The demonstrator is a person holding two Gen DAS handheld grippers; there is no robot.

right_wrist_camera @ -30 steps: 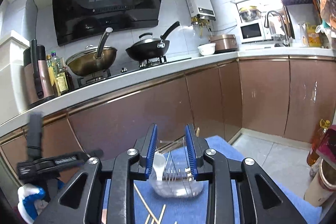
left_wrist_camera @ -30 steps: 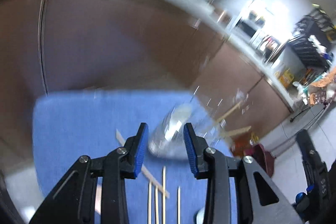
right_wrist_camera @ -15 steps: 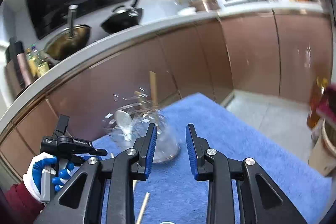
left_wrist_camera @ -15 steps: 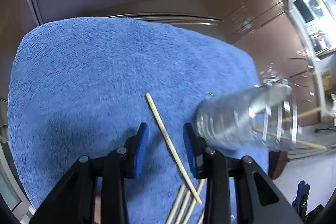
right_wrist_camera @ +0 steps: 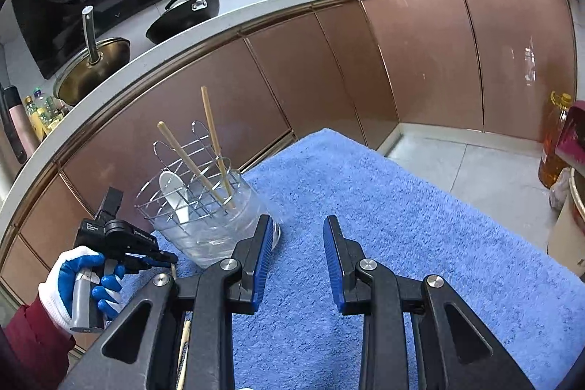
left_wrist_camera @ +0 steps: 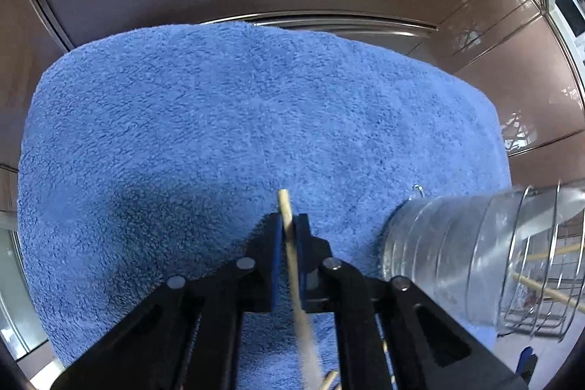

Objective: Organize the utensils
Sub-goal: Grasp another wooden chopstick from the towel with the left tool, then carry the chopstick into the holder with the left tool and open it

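Jaws of the left gripper (left_wrist_camera: 288, 245), apart half a second ago, now pinch a chopstick (left_wrist_camera: 289, 236) on the blue towel (left_wrist_camera: 182, 134); holder (right_wrist_camera: 204, 207) beside it awaits; right gripper (right_wrist_camera: 298, 258) hangs wide, empty.

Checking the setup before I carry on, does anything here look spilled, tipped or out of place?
Nothing stands out. The utensil holder stands upright on the blue towel, with two chopsticks and a white spoon inside. The left hand-held gripper pinches another chopstick.
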